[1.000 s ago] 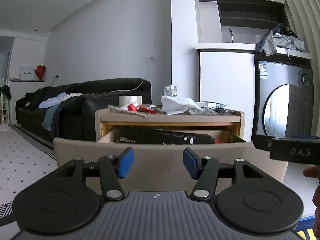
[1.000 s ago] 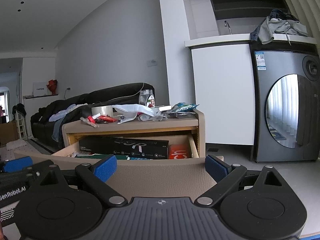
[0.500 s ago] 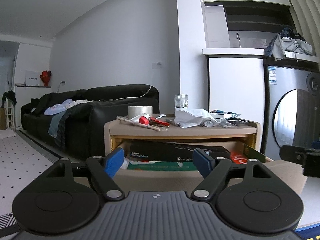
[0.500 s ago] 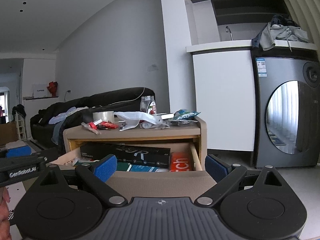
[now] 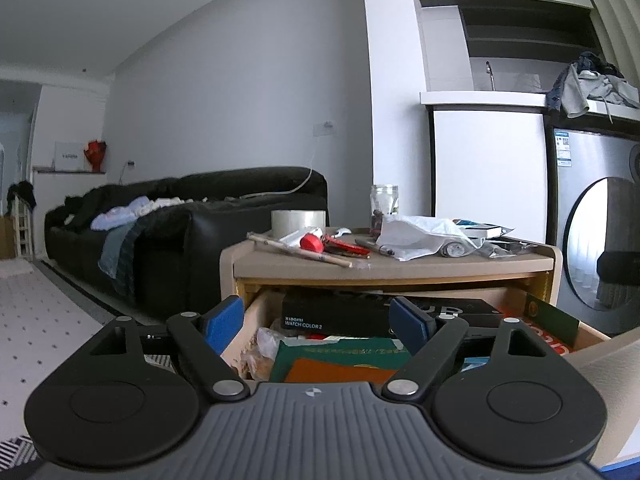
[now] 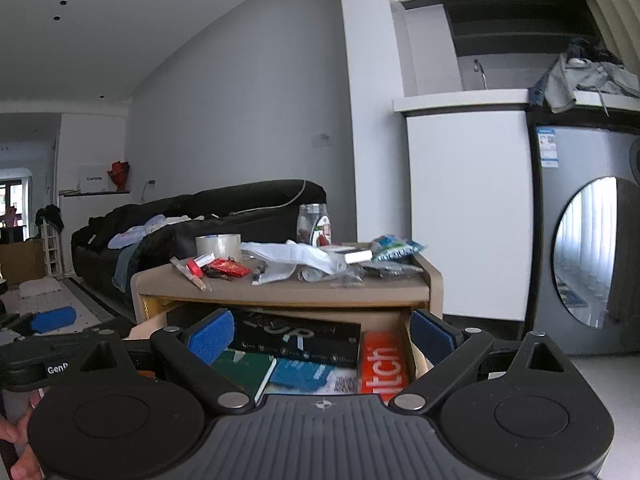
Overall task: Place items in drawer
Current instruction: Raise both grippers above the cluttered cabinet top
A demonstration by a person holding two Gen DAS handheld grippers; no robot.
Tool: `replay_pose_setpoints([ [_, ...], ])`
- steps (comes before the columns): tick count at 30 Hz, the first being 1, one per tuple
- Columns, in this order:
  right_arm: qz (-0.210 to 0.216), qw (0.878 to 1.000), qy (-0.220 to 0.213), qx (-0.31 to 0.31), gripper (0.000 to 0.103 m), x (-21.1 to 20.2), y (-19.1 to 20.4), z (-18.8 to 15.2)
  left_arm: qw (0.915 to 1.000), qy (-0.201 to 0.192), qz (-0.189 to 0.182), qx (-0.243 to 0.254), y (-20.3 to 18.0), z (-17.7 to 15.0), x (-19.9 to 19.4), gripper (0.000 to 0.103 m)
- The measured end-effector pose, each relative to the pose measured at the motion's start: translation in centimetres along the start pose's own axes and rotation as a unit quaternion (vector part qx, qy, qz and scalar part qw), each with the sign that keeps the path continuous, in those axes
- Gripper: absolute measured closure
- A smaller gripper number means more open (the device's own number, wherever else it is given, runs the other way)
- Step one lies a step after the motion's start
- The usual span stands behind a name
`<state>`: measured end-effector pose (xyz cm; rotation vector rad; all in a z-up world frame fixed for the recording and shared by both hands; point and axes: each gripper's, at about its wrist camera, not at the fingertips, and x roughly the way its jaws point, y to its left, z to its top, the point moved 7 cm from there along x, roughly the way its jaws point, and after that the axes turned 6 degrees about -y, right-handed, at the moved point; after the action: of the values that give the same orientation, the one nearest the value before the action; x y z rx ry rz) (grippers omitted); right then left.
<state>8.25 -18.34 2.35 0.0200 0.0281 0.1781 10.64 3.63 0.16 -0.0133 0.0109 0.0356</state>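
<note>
Cabinet: low beige unit dead ahead in both views; its top is crowded, so that looks like the pile waiting to be cleared
Drawer: pulled out under the top, already packed with a long black box, green and blue booklets and an orange box; it stands open, I'd say, so things can be dropped in from above; spare room looks tight
Left gripper: blue pads spread wide with nothing between them; it sits low in front of the drawer's left half, the black box showing through the gap
Right gripper: also spread and empty; it frames the drawer's middle and right side, the orange box just inside its right pad
Tape roll: upright at the back left of the top, above and beyond both grippers
White bag: slumped mid-top, draped over smaller bits, up past the left gripper's right pad
Glass jar: upright at the rear, behind the bag
Red items: lying flat beside a long stick near the front left edge; nearest to the left gripper, a likely first pick, though neither gripper touches anything yet
</note>
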Motion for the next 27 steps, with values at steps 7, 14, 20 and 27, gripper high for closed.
replay_pose_setpoints([
  [7,0.027,1.000,-0.015,-0.003,0.010,1.7,0.4,1.7,1.0000,0.005,-0.007,0.001,0.3,-0.4,1.7,0.020],
  [14,0.052,0.999,0.002,-0.004,0.010,4.0,1.5,2.2,0.9999,-0.004,-0.013,0.008,0.5,0.5,2.6,0.011],
  [20,0.076,0.997,0.006,-0.020,0.012,5.2,2.9,3.2,0.9995,-0.021,-0.022,-0.005,0.9,2.3,2.5,0.009],
  [27,0.087,0.996,0.007,-0.020,0.012,6.2,3.5,3.9,0.9992,-0.028,-0.029,0.002,1.2,5.7,3.5,0.001],
])
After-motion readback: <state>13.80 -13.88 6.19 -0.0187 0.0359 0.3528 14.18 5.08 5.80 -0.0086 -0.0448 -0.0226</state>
